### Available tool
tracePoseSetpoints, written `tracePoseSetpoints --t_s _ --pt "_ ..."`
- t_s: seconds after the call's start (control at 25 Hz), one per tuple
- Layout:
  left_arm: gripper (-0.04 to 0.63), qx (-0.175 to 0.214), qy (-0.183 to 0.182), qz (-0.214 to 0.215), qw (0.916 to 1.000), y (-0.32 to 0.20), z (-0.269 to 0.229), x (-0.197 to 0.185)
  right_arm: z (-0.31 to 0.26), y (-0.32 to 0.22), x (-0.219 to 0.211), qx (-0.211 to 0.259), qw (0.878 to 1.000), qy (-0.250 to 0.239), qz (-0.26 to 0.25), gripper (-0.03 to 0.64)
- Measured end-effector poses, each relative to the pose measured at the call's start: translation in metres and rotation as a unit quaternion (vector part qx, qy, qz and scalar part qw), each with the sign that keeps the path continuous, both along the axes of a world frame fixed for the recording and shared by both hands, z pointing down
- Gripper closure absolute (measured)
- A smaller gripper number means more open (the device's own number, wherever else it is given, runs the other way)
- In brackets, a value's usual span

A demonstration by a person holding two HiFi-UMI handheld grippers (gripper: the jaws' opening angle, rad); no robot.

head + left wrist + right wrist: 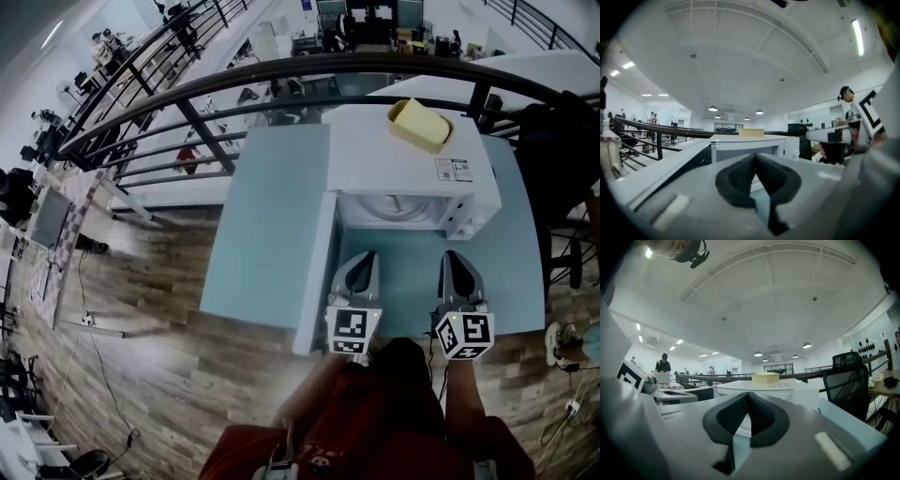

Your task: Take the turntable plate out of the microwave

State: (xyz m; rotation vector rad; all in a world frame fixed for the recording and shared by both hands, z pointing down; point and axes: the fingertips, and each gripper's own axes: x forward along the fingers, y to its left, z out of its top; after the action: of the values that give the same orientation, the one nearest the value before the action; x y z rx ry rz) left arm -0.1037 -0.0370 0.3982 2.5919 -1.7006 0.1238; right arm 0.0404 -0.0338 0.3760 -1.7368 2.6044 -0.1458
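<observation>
holding nothing in the left gripper (365, 255) or the right gripper (454, 254); both pairs of jaws pressed fully together, pointing level at the white box-shaped microwave (375, 150) just ahead. can see the round clear glass turntable plate (398, 208) lying flat on the cavity floor, beyond both tips, untouched.

risks from here: no way of pinching the rim with jaws closed like this, so must spread them first; pushing in closed could knock or chip the glass. lifting by one edge only could tilt the plate off its seat, then slip or strike the cavity frame. probably slick between the pads.

around: open white microwave door (315, 277) standing just left of the left gripper, cramping any swing that way. pale yellow rectangular block (420, 125) resting on the microwave's top, above and beyond the right gripper, liable to shift on any bump to the casing. pale blue table (272, 216) underneath; black metal railing (281, 70) well beyond. no obstacle between tips and cavity mouth.
</observation>
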Motion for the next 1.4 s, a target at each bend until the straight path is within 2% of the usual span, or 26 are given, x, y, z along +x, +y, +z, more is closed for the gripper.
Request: tracePoseSetpoints --t_s 0.4,0.64,0.8,1.08,1.4 --pt "0.597 0.007 -0.021 -0.003 0.9998 -0.055 0.004 0.0 0.014 -0.061 -0.001 -0.009 1.0 0.003 -0.012 0.615" --pt "0.597 0.013 -0.003 -0.002 0.9999 -0.078 0.015 0.002 0.023 -0.093 0.0 -0.007 1.0 0.015 -0.015 0.615" --pt "0.597 0.0 0.005 -0.008 1.0 -0.086 0.025 -0.003 0.032 -0.107 -0.004 -0.017 0.999 0.02 -0.019 0.616" --pt "0.597 0.001 0.0 -0.008 1.0 -0.103 0.033 0.0 0.053 -0.133 -0.011 -0.033 0.999 0.019 -0.032 0.615" --pt "0.597 -0.009 -0.006 -0.01 0.9999 -0.114 0.051 0.009 0.089 -0.155 -0.005 -0.073 0.997 0.015 -0.032 0.615"
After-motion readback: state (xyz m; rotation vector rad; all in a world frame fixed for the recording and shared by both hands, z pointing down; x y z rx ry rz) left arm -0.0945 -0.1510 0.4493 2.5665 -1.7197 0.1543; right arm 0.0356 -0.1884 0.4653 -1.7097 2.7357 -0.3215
